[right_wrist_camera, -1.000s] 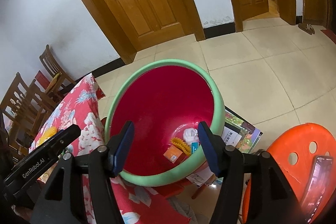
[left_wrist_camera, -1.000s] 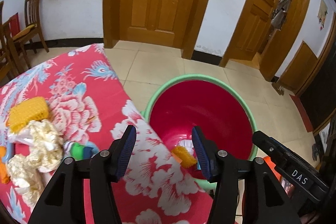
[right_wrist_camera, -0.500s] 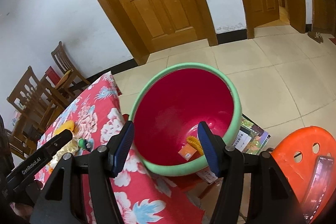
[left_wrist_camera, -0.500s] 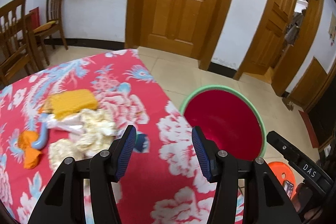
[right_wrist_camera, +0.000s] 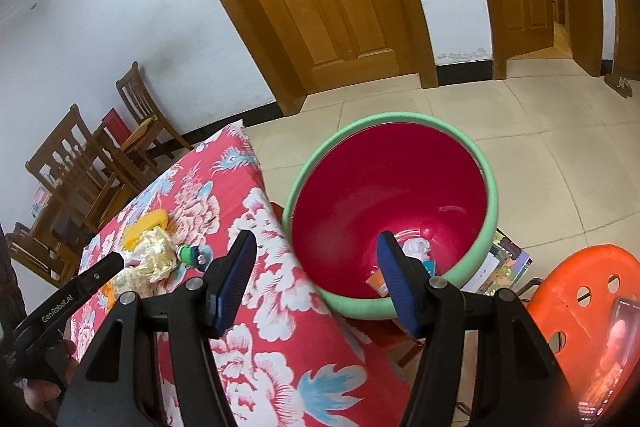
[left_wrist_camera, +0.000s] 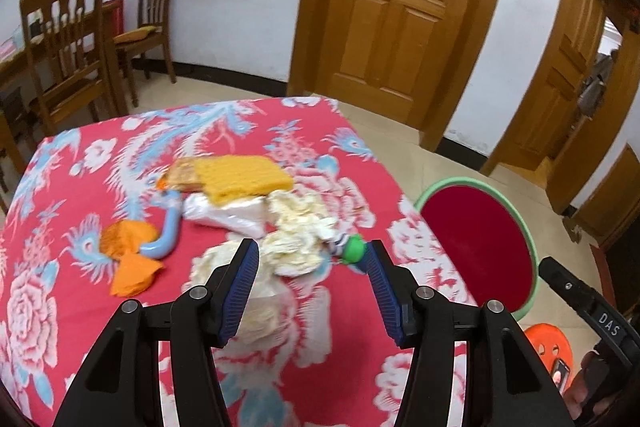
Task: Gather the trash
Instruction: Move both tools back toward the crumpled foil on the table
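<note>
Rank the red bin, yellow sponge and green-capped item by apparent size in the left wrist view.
1. Red bin, largest.
2. Yellow sponge.
3. Green-capped item, smallest.
The bin sits lower and farther away, so its true lead is probably greater.

The crumpled paper at lower centre is blurred and partly behind the left fingers. In the red bin, the right fingers cover part of the trash.

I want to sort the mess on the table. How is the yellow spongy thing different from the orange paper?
The yellow sponge is a thick, flat rectangle with a bumpy grid surface; the orange paper is thin and crumpled. The sponge rests partly on a white plastic bag; the paper lies by a blue curved tube. Both sit on the flowered tablecloth, in neither claw.
</note>
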